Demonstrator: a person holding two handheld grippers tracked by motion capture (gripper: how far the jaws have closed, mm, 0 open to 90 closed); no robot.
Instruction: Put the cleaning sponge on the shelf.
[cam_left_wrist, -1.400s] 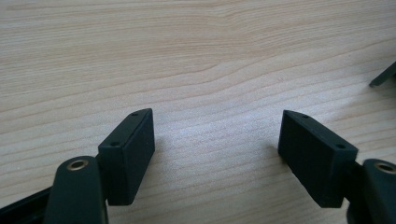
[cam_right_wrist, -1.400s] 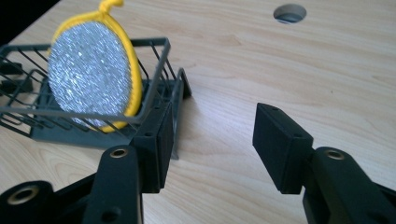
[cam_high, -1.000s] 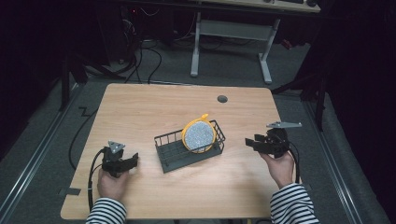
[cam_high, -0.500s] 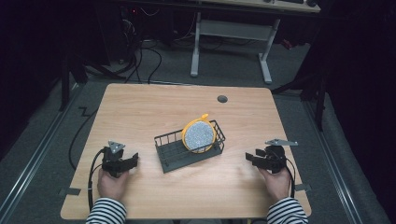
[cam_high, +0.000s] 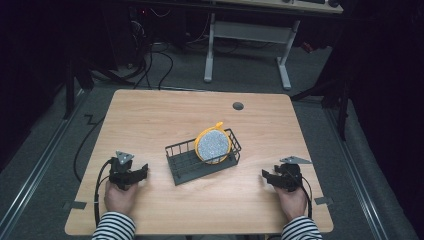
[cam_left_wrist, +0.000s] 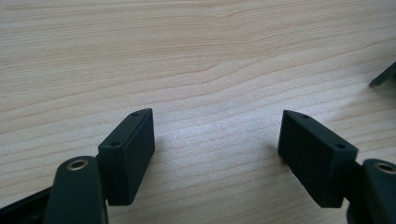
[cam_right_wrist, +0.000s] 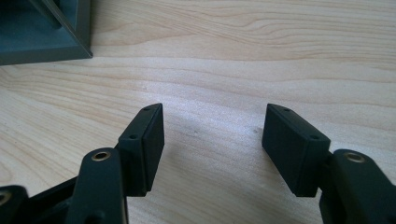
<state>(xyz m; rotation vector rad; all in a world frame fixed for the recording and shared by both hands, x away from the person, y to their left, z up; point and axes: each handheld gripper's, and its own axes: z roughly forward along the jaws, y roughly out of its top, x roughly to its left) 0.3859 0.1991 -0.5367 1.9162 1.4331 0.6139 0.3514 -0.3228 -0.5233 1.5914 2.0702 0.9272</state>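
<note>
Both the left tool (cam_high: 131, 173) and right tool (cam_high: 280, 179) rest wide open and empty near the counter's (cam_high: 165, 115) front edge, so reaching for the round yellow-rimmed disc (cam_high: 212, 143), standing upright in the wire basket (cam_high: 186, 167) mid-counter, likely calls for a slow, level approach

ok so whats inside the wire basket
A round grey disc with a yellow rim stands on edge at the right end of the black wire basket. The basket floor behind the disc is hidden.
</note>
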